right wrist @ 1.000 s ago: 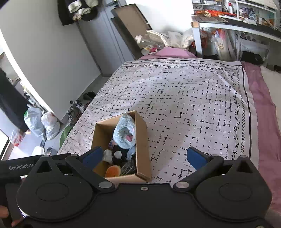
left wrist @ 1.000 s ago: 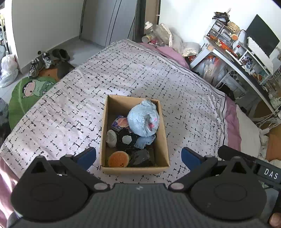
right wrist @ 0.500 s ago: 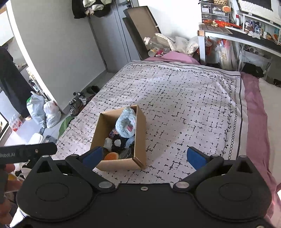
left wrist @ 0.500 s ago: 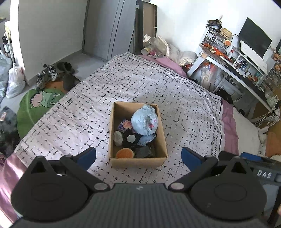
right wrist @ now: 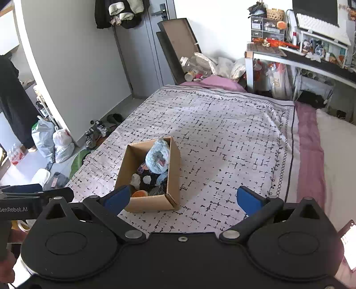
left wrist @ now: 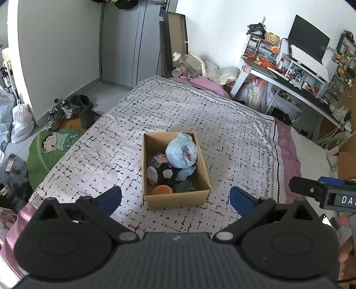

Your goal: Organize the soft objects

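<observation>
Bedroom in bright daylight. White walls, grey door (right wrist: 142,51) with dark clothes (right wrist: 119,13) hung above. Bed (left wrist: 200,115) under a black-flecked white cover, pink sheet (right wrist: 309,142) along its edge. Cluttered white desk (left wrist: 278,75) with monitor (left wrist: 308,44) at right. Grey floor with shoes (left wrist: 60,111), green cartoon rug (left wrist: 49,146), plastic bags (right wrist: 53,140).
</observation>
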Motion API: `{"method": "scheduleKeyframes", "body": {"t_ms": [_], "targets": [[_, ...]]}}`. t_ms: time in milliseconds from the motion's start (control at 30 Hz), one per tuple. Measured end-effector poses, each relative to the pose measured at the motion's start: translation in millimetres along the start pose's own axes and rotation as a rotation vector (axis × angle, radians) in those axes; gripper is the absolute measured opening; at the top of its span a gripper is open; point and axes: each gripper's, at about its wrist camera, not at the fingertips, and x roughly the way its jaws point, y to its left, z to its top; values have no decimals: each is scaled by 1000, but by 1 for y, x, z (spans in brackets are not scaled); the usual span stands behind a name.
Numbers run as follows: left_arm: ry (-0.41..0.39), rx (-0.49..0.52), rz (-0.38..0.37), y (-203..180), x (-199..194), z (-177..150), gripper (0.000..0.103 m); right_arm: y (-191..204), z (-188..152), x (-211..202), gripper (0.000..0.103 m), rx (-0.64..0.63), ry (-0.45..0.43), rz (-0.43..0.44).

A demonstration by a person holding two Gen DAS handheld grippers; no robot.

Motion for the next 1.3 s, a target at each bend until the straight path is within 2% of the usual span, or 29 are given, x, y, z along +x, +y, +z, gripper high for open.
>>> {"method": "scheduleKeyframes", "body": {"t_ms": [167, 500, 1300], "targets": [[-13, 32, -2, -2, -8, -9, 102, -2, -10, -10, 103, 32, -18, -5], [-43, 67, 4, -2, -22, -23, 102, 8, -29, -24, 103, 16, -63, -24], [-111, 72, 1, -6, -42, -32, 102, 5, -38, -45, 103, 11, -102, -50]]}}
